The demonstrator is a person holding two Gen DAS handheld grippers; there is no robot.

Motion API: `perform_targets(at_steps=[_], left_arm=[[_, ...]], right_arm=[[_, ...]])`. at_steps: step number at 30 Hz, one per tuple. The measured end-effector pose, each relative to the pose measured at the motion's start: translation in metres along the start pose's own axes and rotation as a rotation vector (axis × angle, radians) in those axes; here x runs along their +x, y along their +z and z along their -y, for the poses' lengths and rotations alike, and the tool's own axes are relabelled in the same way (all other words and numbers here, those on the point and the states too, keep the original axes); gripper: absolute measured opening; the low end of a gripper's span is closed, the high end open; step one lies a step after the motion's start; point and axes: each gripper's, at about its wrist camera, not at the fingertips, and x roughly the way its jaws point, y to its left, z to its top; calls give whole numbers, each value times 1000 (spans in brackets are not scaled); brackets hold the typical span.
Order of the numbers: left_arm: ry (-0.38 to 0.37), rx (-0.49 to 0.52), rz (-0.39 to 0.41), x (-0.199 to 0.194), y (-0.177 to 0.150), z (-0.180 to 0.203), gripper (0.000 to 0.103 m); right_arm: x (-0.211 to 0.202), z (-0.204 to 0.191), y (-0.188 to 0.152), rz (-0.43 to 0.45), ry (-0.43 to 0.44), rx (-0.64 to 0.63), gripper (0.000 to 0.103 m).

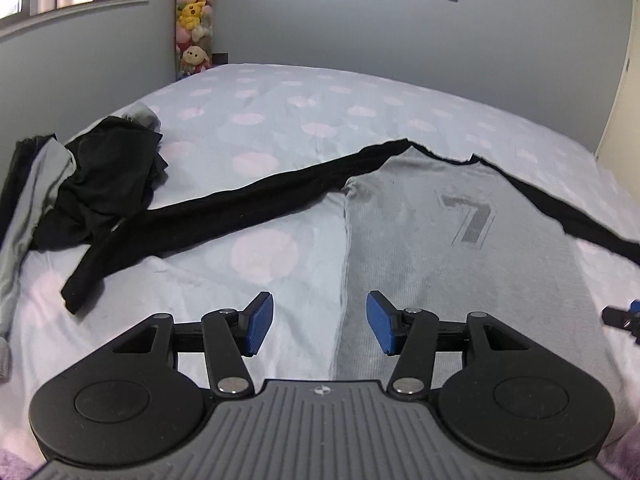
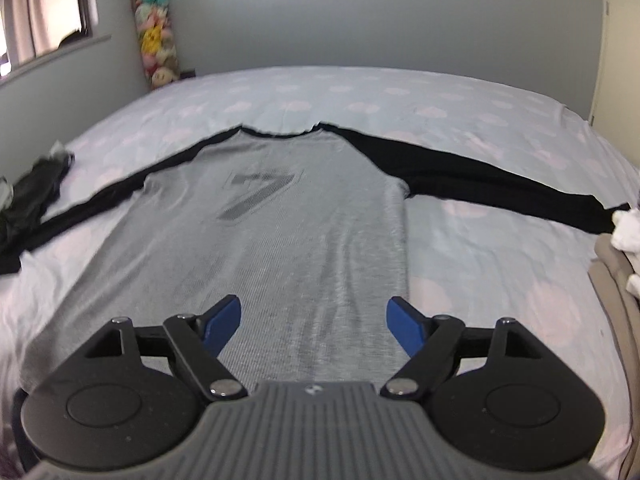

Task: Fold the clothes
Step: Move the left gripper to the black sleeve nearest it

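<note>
A grey long-sleeved shirt point(image 1: 440, 248) with black sleeves and a dark "7" lies flat on the bed, collar away from me. Its left sleeve point(image 1: 240, 208) stretches out towards a pile of dark clothes. My left gripper point(image 1: 320, 312) hovers open over the shirt's left side edge near the hem, with nothing between its blue pads. In the right wrist view the same shirt point(image 2: 280, 240) fills the middle, its right sleeve point(image 2: 500, 184) spread out to the right. My right gripper point(image 2: 315, 312) stands wide open above the shirt's lower right part, holding nothing. Its tip point(image 1: 624, 316) also shows at the left view's right edge.
A crumpled pile of black and grey clothes point(image 1: 100, 184) lies at the bed's left side. Folded beige and white items point(image 2: 616, 272) are stacked at the right edge. The bed sheet point(image 1: 280, 120) is pale blue with pink dots. Plush toys point(image 1: 194, 20) hang in the far corner.
</note>
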Motion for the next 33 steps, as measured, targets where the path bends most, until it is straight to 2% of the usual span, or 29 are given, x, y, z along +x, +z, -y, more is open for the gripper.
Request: perform_targets(at_steps=[3,7,11,15,20,26,28,30,33], left_arm=[[4,-8,1,5,4,-6,50],[44,-1,6,14,10,-15,50],[90,-100,4,24,19,-41,50],[182,-204,33,28,29,-75,50],[316,-277,45,36,45,-121,50],[458,-364,-38,54,58,-183,49],[468,-410,-74,60,58,-200,49],[457,-442,-120,69,54,-212,42],[418,-479,-169,82,43,-219,26]], right_arm=[[5,-5,-1,11,-11,-4,82],[11,-9,-4,39,-41,6,82],[17,-16,-10,23,-52,-32,82],[20,-17,-12,20,-48,-37,82],[26,-9,-13,8,-34,18,82],[32,-4,-14,-7,-17,55,82],[34,-3,-14,-10,-7,62,82],[37,-2,-13,-18,7,70,82],[41,0,-11,-28,29,86,82]])
